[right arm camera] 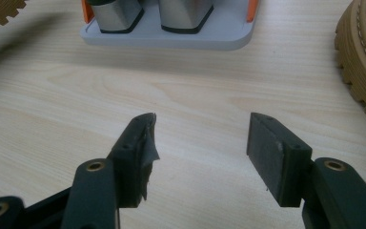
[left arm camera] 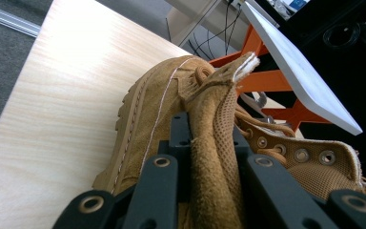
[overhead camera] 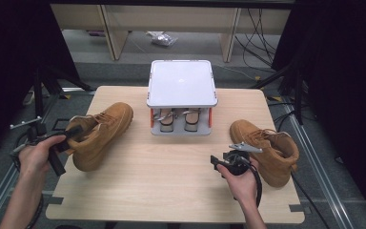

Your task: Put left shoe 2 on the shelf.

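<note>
A tan lace-up boot (overhead camera: 102, 133) lies tilted at the table's left, toe toward the far side. My left gripper (overhead camera: 74, 135) is shut on its padded collar; in the left gripper view the black jaws (left arm camera: 209, 131) pinch the mesh-lined collar (left arm camera: 217, 119) between them. A second tan boot (overhead camera: 267, 149) stands at the right. Just left of it my right gripper (overhead camera: 225, 157) hovers low over the table, open with nothing between its jaws (right arm camera: 200, 138). The right gripper view shows that boot's sole edge (right arm camera: 362, 62) at the right.
A small shoe rack (overhead camera: 181, 83) with a white top, orange posts and a grey base (right arm camera: 171, 37) stands at the middle back, a pair of shoes (overhead camera: 178, 119) on its lower shelf. The table edge (overhead camera: 171, 217) runs close to the person's forearms.
</note>
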{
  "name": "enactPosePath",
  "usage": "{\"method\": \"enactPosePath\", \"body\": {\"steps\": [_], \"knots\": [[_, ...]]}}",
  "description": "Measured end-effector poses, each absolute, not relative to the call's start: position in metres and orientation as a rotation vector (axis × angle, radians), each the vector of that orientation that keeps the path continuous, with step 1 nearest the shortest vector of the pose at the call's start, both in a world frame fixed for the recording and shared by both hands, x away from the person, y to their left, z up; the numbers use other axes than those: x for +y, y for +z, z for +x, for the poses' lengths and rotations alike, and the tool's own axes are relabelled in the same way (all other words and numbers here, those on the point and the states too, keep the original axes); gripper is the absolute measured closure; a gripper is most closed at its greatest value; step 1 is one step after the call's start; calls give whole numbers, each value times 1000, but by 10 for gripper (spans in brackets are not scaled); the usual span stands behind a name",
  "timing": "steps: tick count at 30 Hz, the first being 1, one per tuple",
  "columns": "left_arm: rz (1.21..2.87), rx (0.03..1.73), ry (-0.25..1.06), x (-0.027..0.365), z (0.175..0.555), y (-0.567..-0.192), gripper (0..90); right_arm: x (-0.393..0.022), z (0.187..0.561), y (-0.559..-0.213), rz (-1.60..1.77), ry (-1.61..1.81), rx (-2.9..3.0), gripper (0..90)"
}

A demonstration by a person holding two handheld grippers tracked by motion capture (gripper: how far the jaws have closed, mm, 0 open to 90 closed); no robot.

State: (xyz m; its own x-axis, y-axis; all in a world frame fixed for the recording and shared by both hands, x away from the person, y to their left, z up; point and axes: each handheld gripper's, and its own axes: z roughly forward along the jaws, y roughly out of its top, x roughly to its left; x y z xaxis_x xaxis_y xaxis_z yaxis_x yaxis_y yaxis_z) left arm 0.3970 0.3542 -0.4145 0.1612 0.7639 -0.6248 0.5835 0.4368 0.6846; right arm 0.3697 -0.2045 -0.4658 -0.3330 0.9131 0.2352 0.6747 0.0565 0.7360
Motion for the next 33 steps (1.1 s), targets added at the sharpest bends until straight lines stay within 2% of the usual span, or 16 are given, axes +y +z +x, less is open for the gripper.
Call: {"method": "enactPosePath", "body": {"steps": [33], "knots": [[1174,1473,196,339,421,-390,794,-201,368,-466,1650,1179,2031,442]]}}
